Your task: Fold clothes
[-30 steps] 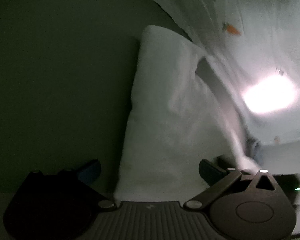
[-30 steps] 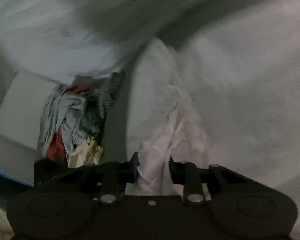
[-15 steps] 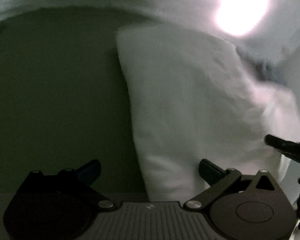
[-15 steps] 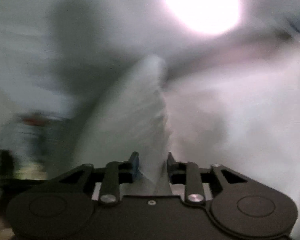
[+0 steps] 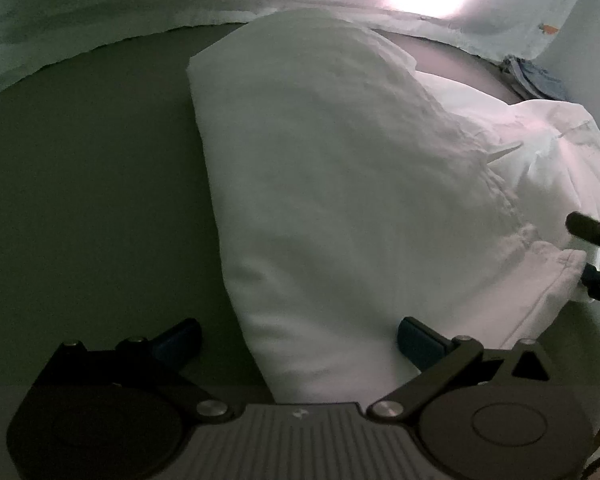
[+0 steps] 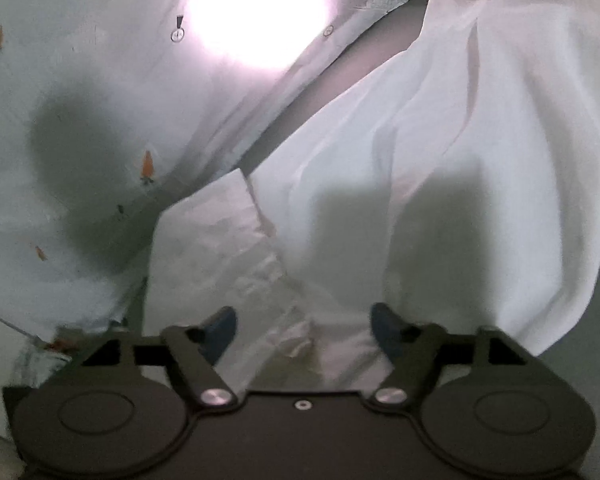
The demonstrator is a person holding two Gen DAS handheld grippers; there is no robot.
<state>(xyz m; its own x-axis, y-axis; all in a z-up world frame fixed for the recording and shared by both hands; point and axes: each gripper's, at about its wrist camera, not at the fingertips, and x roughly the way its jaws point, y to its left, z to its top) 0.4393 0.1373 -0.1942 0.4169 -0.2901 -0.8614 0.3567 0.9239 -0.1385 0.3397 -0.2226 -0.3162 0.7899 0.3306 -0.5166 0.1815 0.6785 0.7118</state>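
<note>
Left wrist view: the left gripper [image 5: 298, 336] hangs with its jaws spread wide and released, above the near end of a folded white garment [image 5: 340, 184] that lies flat on a dark grey-green worktop [image 5: 92, 184]. Bare worktop fills the left side. Along the far edge runs a pale printed cloth [image 5: 100, 12], with a bright glare of light on it and a bit of blue fabric [image 5: 540, 78] toward the far right corner. At the right edge the right gripper [image 5: 592, 256] straddles the garment's hemmed corner.

Right wrist view: the right gripper [image 6: 304, 326] has just been opening its jaws; they stand apart, the white garment [image 6: 420, 152] loose between them, pads not pressing. The printed cloth [image 6: 80, 120], dotted with small orange carrots and snap buttons, lies left of the garment, a dark strip of worktop [image 6: 340, 76] between them.
</note>
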